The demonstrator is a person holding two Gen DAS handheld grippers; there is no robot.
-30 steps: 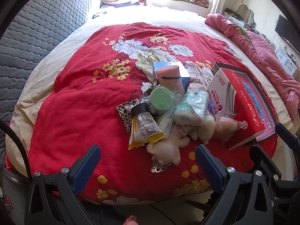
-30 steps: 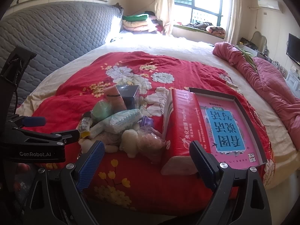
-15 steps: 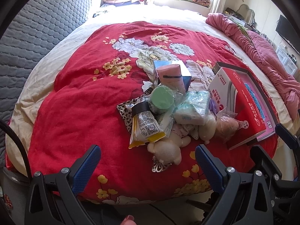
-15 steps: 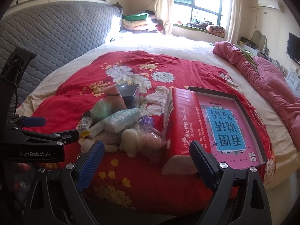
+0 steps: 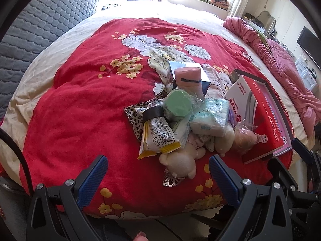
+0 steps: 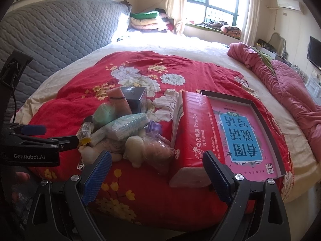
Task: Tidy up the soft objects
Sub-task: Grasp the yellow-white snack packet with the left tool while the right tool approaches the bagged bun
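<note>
Left wrist view: my left tongs (image 5: 156, 177) hang released, blue pads spread wide, short of the near edge of the bed (image 5: 66, 108), holding nothing. The heap of soft things lies ahead on the red quilt: a white plush toy (image 5: 180, 162) nearest me, a yellow-edged sachet (image 5: 158, 134) leaning on it, a green round pack (image 5: 177, 101), a pale tissue pack (image 5: 210, 118) and a pink tube (image 5: 188, 79) behind. Everything overlaps, so I judge that pulling the plush could drag the sachet along and tumble the pile toward the bed edge.

Right wrist view: my right tongs (image 6: 157, 175) are also released and empty, near the red tissue box (image 6: 190, 128), which leans against the pink tray (image 6: 266, 132). A bagged pinkish plush (image 6: 158, 150) touches the box. Its crinkly wrap looks slippery to me, and a pinch there might catch film alone. My left tool's arm sits close by, so both reaching into the heap together risks a clash.
</note>
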